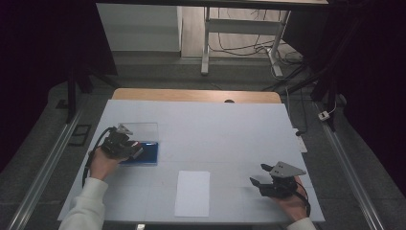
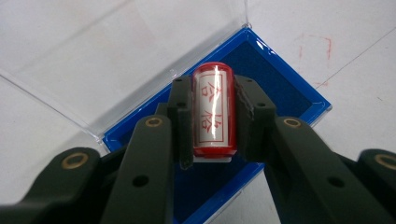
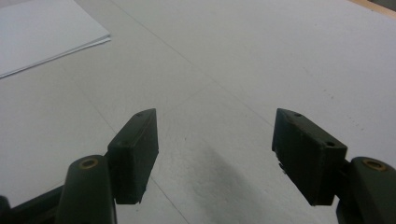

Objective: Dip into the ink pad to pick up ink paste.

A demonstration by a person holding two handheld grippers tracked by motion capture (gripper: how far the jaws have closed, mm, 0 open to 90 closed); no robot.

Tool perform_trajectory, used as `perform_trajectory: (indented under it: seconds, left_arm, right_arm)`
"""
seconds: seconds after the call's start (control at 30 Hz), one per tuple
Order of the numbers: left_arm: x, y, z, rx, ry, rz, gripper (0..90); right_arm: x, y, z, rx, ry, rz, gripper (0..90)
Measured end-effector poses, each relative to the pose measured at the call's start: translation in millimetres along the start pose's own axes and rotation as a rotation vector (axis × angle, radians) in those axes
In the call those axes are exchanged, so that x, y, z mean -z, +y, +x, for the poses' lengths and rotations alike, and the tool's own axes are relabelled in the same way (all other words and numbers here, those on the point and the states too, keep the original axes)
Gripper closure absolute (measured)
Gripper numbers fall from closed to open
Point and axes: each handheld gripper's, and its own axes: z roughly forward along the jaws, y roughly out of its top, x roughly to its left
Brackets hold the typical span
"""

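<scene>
A: Where did you have the stamp [image 2: 214, 112] at that moment?

B: Your left gripper [image 2: 214, 116] held it. Its two jaws were clamped on the sides of the red stamp, one pad on each flank, and the white label with red characters faced the gripper's camera.

A: And what lay under it?

B: The ink pad [image 2: 285, 88], a blue tray with a dark blue cushion, sat directly beyond your jaws. The stamp's far end was over the cushion; whether it touched the cushion I could not tell. The tray's clear lid [image 2: 116, 60] stood open, lying back on the far left side of your jaws.

A: How did that look from above?

B: In the high view your left gripper [image 1: 125, 146] was at the tray's [image 1: 146, 154] near left edge, with your hand [image 1: 103, 163] behind it and the lid [image 1: 141, 130] just past it.

A: And my other hand?

B: Your right gripper [image 3: 215, 154] had its jaws spread wide with nothing between them, only bare table [image 3: 261, 60] ahead. In the high view it [image 1: 262, 176] rested low over the table, well apart from the tray.

A: Anything near it?

B: A white sheet [image 3: 42, 28] lay ahead and to the left of those jaws. From above, the sheet [image 1: 192, 192] sat between your two grippers, closer to you than the tray.

A: Any marks on the table?

B: Faint red marks [image 2: 315, 46] showed on the table beyond the tray, right of your left jaws.
</scene>
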Motion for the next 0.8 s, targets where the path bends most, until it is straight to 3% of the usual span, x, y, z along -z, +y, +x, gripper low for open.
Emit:
perform_trajectory:
  seconds: [0.5, 0.6, 0.8]
  left_arm:
    - [-1.1, 5.5, -5.0, -0.021, 0.031, 0.045, 70.6]
    - [-4.7, 6.0, -9.5, -0.028, 0.054, 0.065, 70.8]
    - [-5.6, 4.4, -11.1, -0.035, 0.066, 0.058, 70.9]
  right_arm:
    - [-0.9, -0.1, 0.8, 0.001, 0.003, 0.000, 31.3]
    - [-1.4, 0.7, 1.1, 0.004, 0.004, 0.003, 31.3]
    - [-2.1, 1.9, 3.6, 0.008, 0.008, 0.010, 31.3]
